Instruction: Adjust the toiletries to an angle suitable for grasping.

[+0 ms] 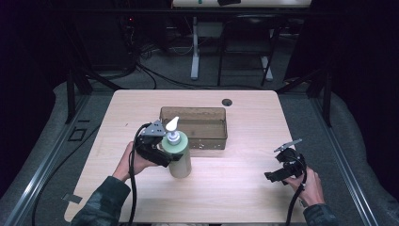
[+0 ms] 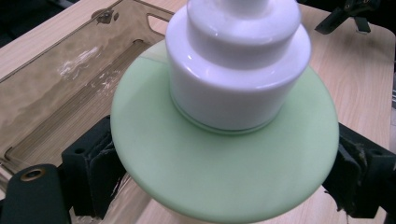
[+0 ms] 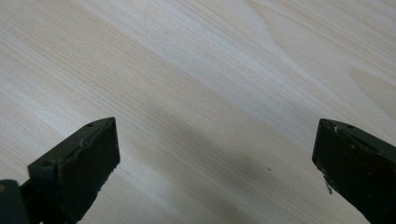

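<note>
From above, the left gripper (image 1: 162,148) clamps the green bottle (image 1: 180,155) beside the bin (image 1: 194,127). Its own view shows the pads (image 2: 100,170) pinching the bottle (image 2: 224,163); next probably comes lifting it into the bin (image 2: 56,88). The right gripper's (image 3: 215,172) jaws stand spread over the table (image 3: 210,70).

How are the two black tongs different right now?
The left tongs squeeze the green soap bottle from both sides; the right tongs hold nothing and stand wide apart. In the high view, the left tongs sit beside the brown tray, the right tongs over bare table. Both are black, each held in a hand.
</note>
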Demonstrator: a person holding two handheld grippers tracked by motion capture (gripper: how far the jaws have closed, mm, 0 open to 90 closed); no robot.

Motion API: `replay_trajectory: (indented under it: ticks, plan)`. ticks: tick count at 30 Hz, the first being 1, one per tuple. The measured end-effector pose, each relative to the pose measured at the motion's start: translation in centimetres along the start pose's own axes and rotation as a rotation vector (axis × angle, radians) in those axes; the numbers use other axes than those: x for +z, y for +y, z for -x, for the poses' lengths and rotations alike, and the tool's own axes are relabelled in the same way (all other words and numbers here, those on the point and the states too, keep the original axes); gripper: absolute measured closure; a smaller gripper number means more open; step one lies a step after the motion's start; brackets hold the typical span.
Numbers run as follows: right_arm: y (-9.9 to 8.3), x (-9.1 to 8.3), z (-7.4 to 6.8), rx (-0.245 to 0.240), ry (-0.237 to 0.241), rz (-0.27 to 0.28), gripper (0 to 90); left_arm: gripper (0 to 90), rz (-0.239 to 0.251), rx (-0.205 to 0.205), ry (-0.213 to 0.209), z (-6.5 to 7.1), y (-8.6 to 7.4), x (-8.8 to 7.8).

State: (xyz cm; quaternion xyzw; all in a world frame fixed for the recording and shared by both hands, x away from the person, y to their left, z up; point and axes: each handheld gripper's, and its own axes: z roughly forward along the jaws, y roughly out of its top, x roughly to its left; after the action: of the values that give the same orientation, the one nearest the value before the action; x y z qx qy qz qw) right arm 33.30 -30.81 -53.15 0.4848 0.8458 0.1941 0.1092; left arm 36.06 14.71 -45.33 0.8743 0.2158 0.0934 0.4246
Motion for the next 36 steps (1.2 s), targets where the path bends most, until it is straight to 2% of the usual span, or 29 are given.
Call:
replay_trajectory:
  ticks: [3,9,14,17,19,24,25,26,27,28,29,30,31,32,33,34,35,36]
  plan:
    - [0.0,0.1,0.0,0.001,-0.002,-0.004,0.3,12.4,-0.002,-0.002,0.002,-0.2,-0.2,-0.3]
    - [0.0,0.1,0.0,0.005,-0.001,-0.004,0.3,12.4,-0.008,0.003,-0.021,-0.7,-0.5,-0.8]
    - [0.0,0.2,0.0,0.005,-0.002,-0.009,0.3,12.3,-0.029,0.035,-0.068,-1.6,-0.7,-1.4]
    - [0.0,0.2,0.1,0.003,-0.006,-0.009,0.4,12.2,-0.038,0.056,-0.081,-2.3,-1.0,-1.9]
    - [0.0,0.2,0.1,0.004,-0.007,-0.012,0.3,12.2,-0.035,0.052,-0.079,-2.5,-1.2,-2.1]
    - [0.0,0.1,-0.1,0.008,-0.005,-0.008,0.3,11.3,-0.011,0.026,-0.039,-2.4,-1.5,-2.0]
    - [0.0,0.1,0.0,0.006,-0.007,-0.009,0.3,10.7,0.007,-0.003,-0.027,-2.2,-1.7,-2.0]
    - [0.0,0.1,0.0,0.005,-0.008,-0.007,0.3,10.1,0.022,-0.034,0.006,-1.8,-1.8,-1.9]
    - [0.0,0.0,0.0,0.004,-0.009,-0.008,0.3,7.6,0.022,-0.034,0.006,-1.8,-1.8,-1.9]
    - [0.0,0.0,0.0,0.007,-0.005,-0.006,0.3,5.7,0.045,-0.073,0.058,-1.3,-1.9,-1.8]
    - [0.0,0.0,0.0,0.007,-0.005,-0.006,0.3,5.6,0.045,-0.073,0.058,-1.3,-1.9,-1.8]
    - [0.0,0.0,0.0,0.003,-0.008,-0.007,0.3,4.7,0.071,-0.110,0.115,-0.6,-1.8,-1.9]
    - [0.0,0.0,0.0,0.003,-0.008,-0.007,0.3,4.8,0.071,-0.110,0.115,-0.6,-1.8,-1.9]
    - [0.0,0.0,0.0,0.007,-0.006,-0.008,0.3,2.5,0.091,-0.155,0.180,0.0,-1.6,-1.9]
    - [0.0,0.0,0.0,0.007,-0.006,-0.008,0.3,4.0,0.091,-0.155,0.180,0.0,-1.6,-1.9]
    - [0.0,0.0,0.0,0.005,-0.010,-0.009,0.3,4.0,0.089,-0.178,0.189,0.2,-1.4,-1.8]
    - [0.0,0.0,0.1,0.002,-0.013,-0.008,0.3,5.5,0.093,-0.190,0.225,0.8,-1.2,-1.6]
    - [0.0,0.0,0.1,0.003,-0.015,-0.008,0.3,8.5,0.093,-0.190,0.225,0.8,-1.2,-1.6]
